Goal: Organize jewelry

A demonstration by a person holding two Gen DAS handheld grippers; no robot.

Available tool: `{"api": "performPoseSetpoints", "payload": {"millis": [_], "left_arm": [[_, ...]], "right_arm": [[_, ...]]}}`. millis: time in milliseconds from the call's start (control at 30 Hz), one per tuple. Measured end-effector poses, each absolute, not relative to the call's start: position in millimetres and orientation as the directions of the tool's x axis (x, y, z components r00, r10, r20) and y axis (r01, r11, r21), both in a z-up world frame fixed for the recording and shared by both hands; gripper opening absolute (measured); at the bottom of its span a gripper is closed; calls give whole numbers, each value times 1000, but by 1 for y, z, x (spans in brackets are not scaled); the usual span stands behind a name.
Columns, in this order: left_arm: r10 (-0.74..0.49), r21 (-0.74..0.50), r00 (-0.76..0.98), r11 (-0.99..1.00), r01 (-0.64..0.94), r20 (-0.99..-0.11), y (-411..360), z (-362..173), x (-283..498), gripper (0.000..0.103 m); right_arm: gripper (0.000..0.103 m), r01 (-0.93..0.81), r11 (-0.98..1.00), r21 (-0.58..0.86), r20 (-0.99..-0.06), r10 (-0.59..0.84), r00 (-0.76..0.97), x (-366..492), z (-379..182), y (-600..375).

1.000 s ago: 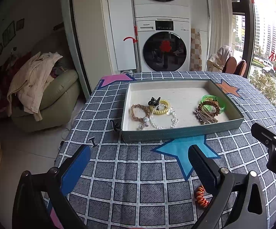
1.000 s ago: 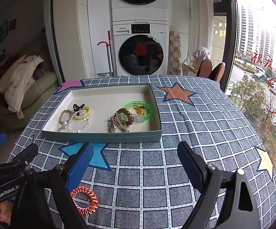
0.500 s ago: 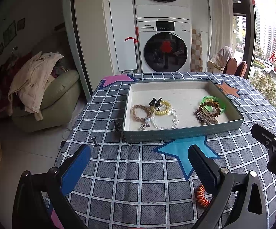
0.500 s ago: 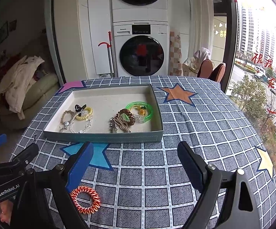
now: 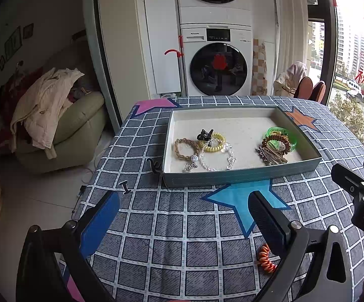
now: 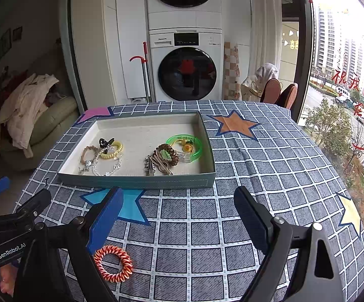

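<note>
Right wrist view shows one piece left outside the box: an orange-and-white spiral coil hair tie (image 6: 113, 263) lying flat on the grey checked tablecloth (image 6: 270, 176), just beside the blue pad of the right gripper (image 6: 179, 216), low and to its left. The left wrist view catches the same tie only partly, tucked behind that gripper's right finger. Two small black clips — one (image 5: 154, 166) just beside the box's left corner, another (image 5: 124, 187) nearer the table edge — also sit on the cloth.

Inside the shallow grey-green rectangular tray (image 6: 136, 182) most of the work looks done: a beige braided bracelet (image 6: 88, 153), a yellow coil tie (image 6: 112, 149) with a black claw clip (image 6: 106, 142) on it, a clear crystal chain (image 6: 106, 166), a brown coil tie (image 6: 168, 154), a bundle of metal hairpins (image 6: 156, 167) and a green translucent bangle (image 6: 184, 146).

Both tools are spread wide and hold nothing — the left gripper (image 5: 182, 216) hovers over the cloth short of the tray. By my judgement the task is near its end, with the orange tie and the two stray clips left to go in.
</note>
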State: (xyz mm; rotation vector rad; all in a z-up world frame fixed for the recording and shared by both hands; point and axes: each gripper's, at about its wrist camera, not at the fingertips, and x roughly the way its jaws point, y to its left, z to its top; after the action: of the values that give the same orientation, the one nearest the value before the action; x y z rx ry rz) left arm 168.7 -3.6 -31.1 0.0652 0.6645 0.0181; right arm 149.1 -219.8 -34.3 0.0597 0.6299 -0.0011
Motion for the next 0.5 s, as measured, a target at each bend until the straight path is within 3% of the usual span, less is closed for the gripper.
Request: {"api": "performPoseSetpoints", "payload": {"millis": [500], "left_arm": [[37,60,787,998,0,-616,-4,-29,168,103]], "right_arm": [[91,10,998,57,-584,26,811,149,-32,-217]]}}
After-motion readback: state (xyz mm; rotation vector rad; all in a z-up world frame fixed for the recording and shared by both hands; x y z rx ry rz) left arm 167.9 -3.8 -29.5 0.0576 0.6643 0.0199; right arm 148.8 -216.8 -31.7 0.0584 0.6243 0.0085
